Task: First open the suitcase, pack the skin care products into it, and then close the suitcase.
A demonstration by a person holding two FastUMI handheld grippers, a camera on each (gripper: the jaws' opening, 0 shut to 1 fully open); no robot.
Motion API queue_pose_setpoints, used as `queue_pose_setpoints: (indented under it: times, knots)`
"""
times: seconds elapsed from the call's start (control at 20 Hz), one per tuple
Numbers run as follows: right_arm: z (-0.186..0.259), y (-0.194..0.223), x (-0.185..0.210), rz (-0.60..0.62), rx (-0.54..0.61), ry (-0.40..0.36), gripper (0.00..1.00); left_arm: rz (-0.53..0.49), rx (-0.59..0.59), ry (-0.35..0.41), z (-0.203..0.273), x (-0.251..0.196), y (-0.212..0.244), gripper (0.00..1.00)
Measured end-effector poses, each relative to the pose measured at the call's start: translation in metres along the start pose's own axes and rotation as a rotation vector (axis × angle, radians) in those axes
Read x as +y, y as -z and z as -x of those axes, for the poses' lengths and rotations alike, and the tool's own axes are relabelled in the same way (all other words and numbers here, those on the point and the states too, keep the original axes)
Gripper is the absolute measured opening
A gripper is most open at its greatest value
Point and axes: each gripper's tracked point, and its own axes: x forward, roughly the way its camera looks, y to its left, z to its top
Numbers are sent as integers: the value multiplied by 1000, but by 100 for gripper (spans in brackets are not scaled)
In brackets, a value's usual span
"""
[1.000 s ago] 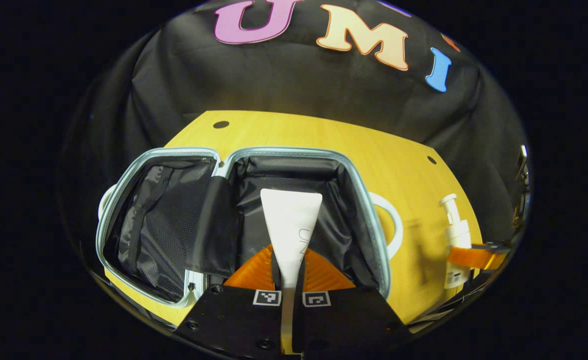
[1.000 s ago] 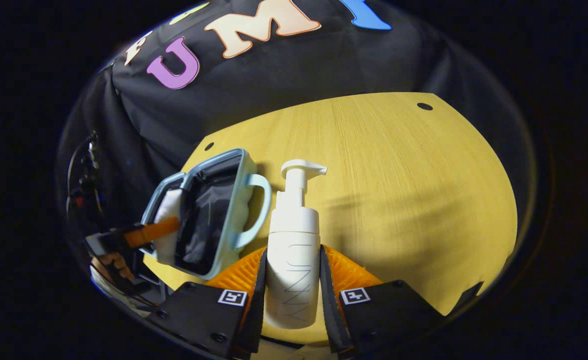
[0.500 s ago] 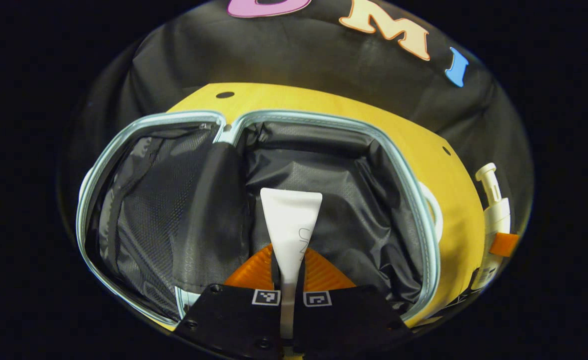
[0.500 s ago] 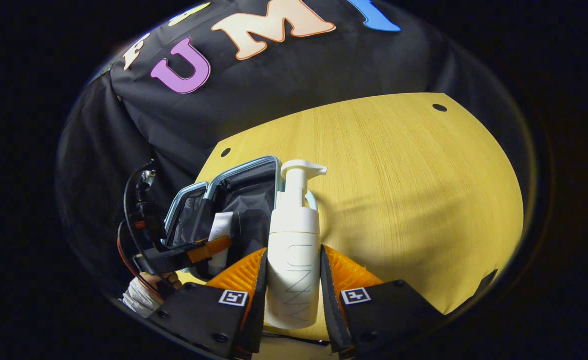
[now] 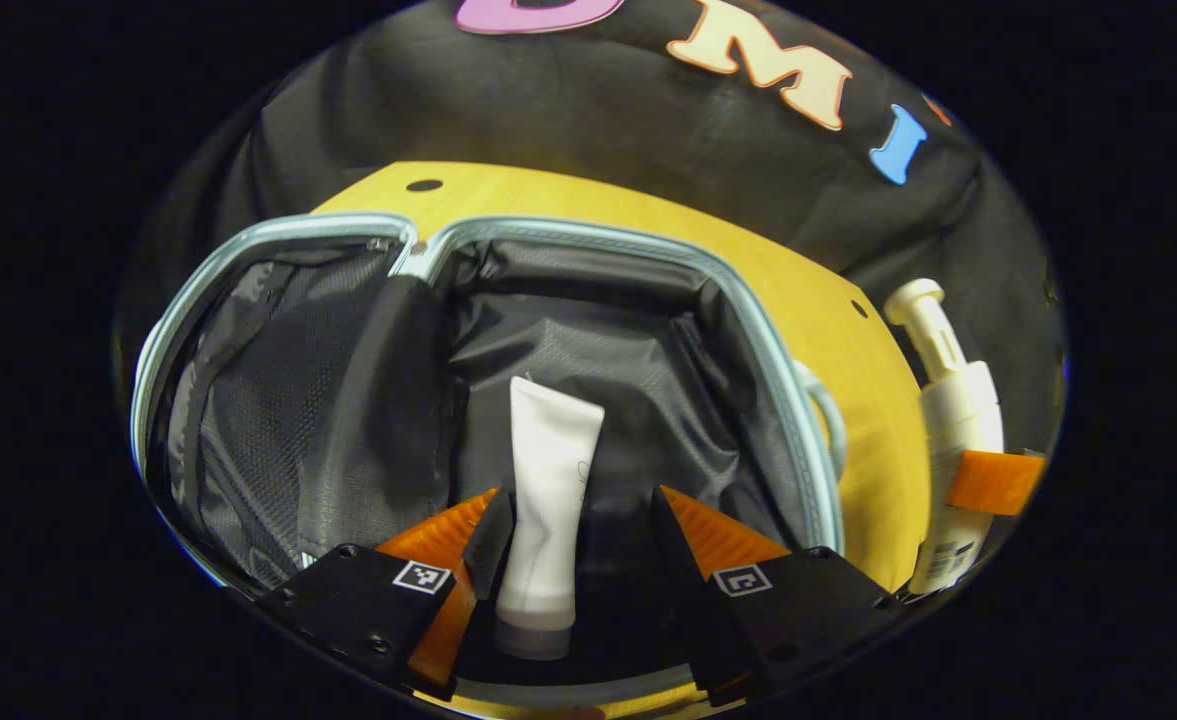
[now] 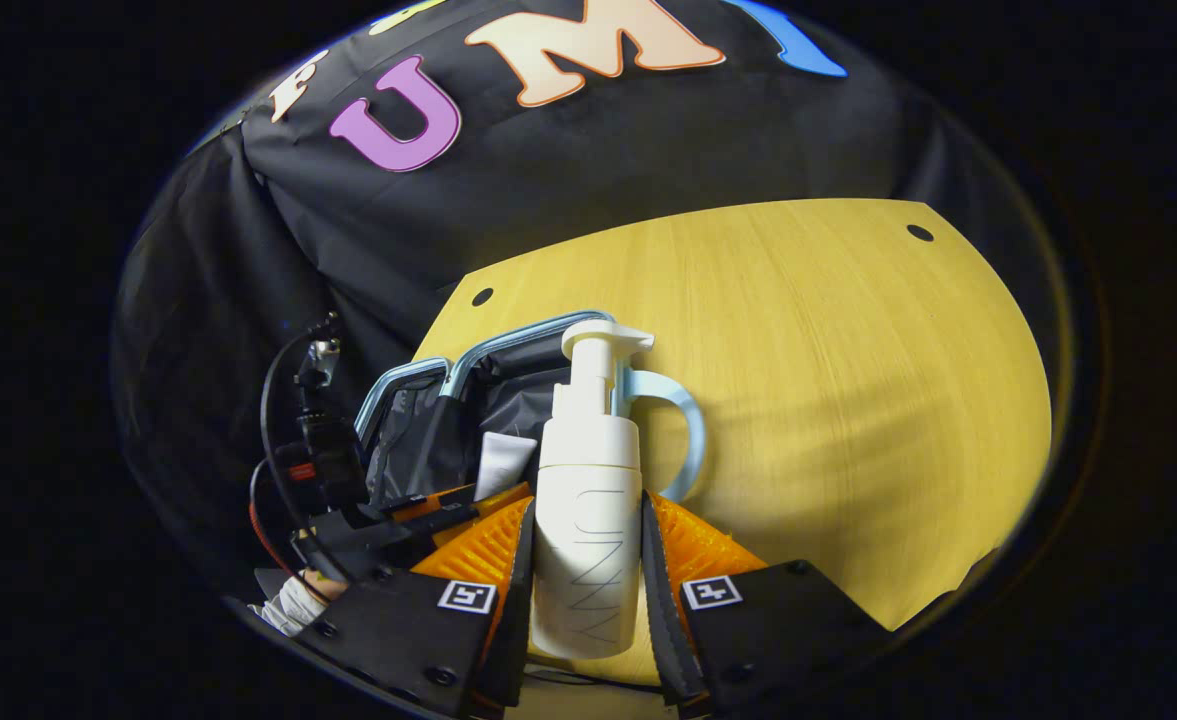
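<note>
The pale blue suitcase (image 5: 768, 330) lies open on the wooden table, both black-lined halves showing. A white tube (image 5: 546, 490) rests on the lining of the right half, between the spread fingers of my left gripper (image 5: 576, 525), which is open and free of it. My right gripper (image 6: 580, 570) is shut on an upright white pump bottle (image 6: 588, 500), held just right of the suitcase (image 6: 508, 345). That bottle (image 5: 953, 400) and one right finger appear at the far right of the left gripper view. The tube (image 6: 503, 462) and the left gripper (image 6: 418, 510) show low left in the right gripper view.
The wooden table (image 6: 848, 400) stretches bare to the right of the suitcase, with small dark holes near its far corners. The suitcase's looped handle (image 6: 673, 430) sticks out on its right side. A hand and cables (image 6: 303, 480) sit behind the left gripper.
My left gripper opened and let go of the tube, which now lies in the suitcase's right half. My right gripper carried the pump bottle closer to the suitcase.
</note>
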Motion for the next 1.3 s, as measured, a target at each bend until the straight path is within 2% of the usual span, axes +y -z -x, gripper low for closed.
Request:
queue_pose_setpoints:
  times: [0.15,0.35,0.7,0.8,0.85,0.9,1.1,1.2,1.25,1.3]
  knots:
    - [-18,5,16,17,22,-18,52,-16,-68,32,29,-9,-15,80]
    - [-51,20,33,49,69,-29,52,21,-133,-16,67,25,-31,80]
    - [-97,53,36,99,163,22,53,105,-198,-223,116,124,-37,79]
    - [-106,61,33,111,185,45,53,136,-206,-264,125,145,-35,84]
    - [-109,61,34,116,192,51,53,149,-211,-285,131,155,-33,80]
    - [-112,62,34,119,195,57,54,160,-214,-302,134,164,-32,80]
    - [-117,60,38,117,198,73,60,189,-224,-369,147,200,-32,80]
    - [-114,55,41,90,185,55,66,197,-236,-398,154,217,-38,80]
    - [-111,52,45,80,176,42,75,196,-240,-415,156,228,-41,80]
    - [-108,46,49,73,154,30,80,190,-247,-436,159,241,-44,79]
